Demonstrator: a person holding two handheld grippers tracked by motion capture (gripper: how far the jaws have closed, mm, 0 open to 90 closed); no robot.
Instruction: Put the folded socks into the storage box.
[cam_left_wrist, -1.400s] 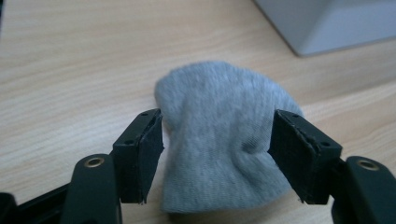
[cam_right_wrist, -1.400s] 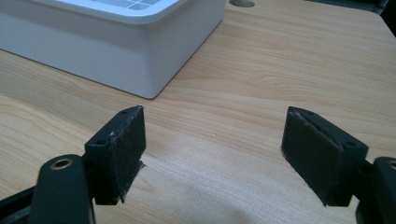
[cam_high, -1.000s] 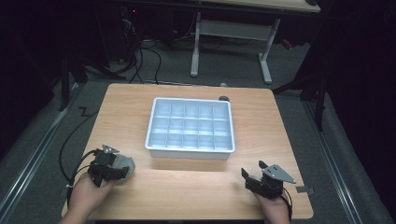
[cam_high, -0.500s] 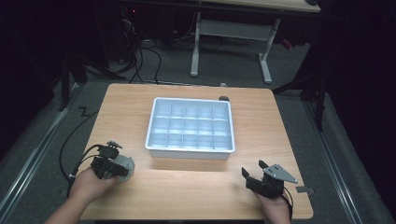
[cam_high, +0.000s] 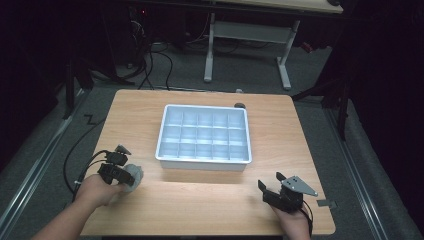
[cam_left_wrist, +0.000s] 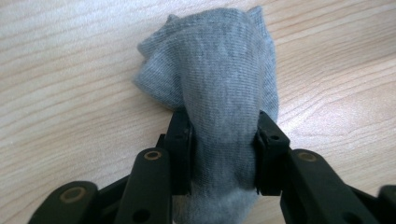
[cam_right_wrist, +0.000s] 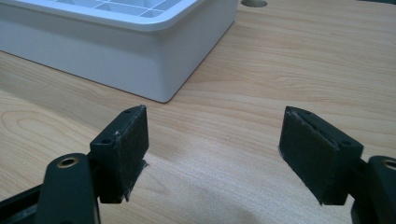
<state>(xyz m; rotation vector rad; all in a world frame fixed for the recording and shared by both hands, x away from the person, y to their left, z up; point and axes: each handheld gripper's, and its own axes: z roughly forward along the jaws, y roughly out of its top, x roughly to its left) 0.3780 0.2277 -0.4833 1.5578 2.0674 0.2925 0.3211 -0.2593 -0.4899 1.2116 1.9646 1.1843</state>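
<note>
The left gripper (cam_left_wrist: 219, 140) has just closed its fingers (cam_left_wrist: 180, 140) on a grey sock (cam_left_wrist: 219, 79) at the counter's (cam_high: 200, 200) near left, securing the pickup, while the right gripper (cam_right_wrist: 212, 149) rests, fingers apart.

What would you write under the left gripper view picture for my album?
Left gripper, jaws just closed, pinches a rolled grey sock on the wooden table.

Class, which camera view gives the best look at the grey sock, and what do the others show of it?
The left gripper view: the grey sock lies close up on the wood, pinched between the black jaws, knit visible. The high view shows a small pale bundle at the left gripper.
</note>
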